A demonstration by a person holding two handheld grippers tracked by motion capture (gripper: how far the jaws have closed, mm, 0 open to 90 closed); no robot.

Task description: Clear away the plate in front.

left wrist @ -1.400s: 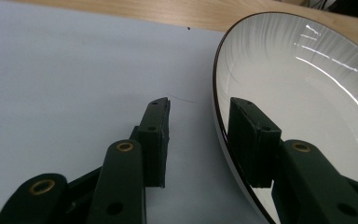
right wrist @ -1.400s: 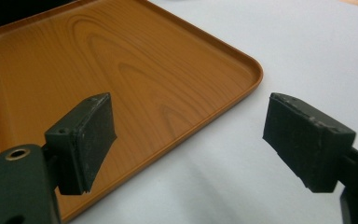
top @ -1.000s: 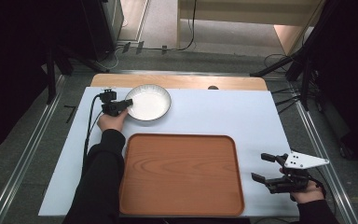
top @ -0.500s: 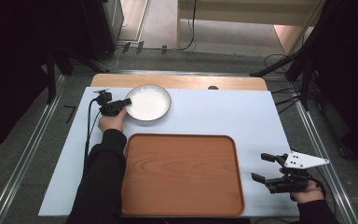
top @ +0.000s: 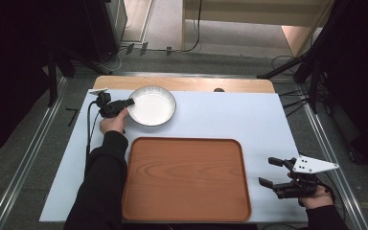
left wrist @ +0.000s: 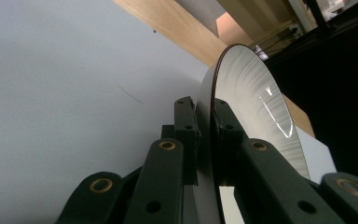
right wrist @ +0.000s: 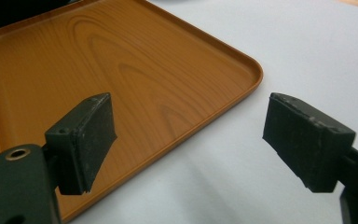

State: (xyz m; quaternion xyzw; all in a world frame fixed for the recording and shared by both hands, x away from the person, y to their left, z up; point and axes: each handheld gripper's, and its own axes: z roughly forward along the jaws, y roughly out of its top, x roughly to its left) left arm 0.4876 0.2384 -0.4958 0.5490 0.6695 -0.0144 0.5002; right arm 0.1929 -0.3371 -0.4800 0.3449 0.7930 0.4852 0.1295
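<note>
Left gripper (top: 127, 102): we log it clenched on the rim of the plate (top: 152, 105), one jaw under and one over the edge; in the left gripper view (left wrist: 205, 140) the rim sits pinched between the pads.
Plate, place: at 11 o'clock on the table (top: 230, 120), beyond the tray's far left corner, just apart from it.
Plate, look: we record a round white dish with a thin dark rim line, fine radial ribbing on the inner wall (left wrist: 256, 102), a glossy surface, nothing in it.
Risk, slip: we judge the hold thin, a small bite on one edge of a glossy dish; a quick lift or swing could let it pivot or drop out.
Risk, knock: carried low toward 6 o'clock, its free edge could catch the tray lip.
Tray (top: 187, 179): wood-grain, bare, at 6 o'clock, centre front.
Right gripper (top: 273, 172): we note it released, jaws wide apart and holding nothing, at 4 o'clock beside the tray's right edge (right wrist: 186, 116).
</note>
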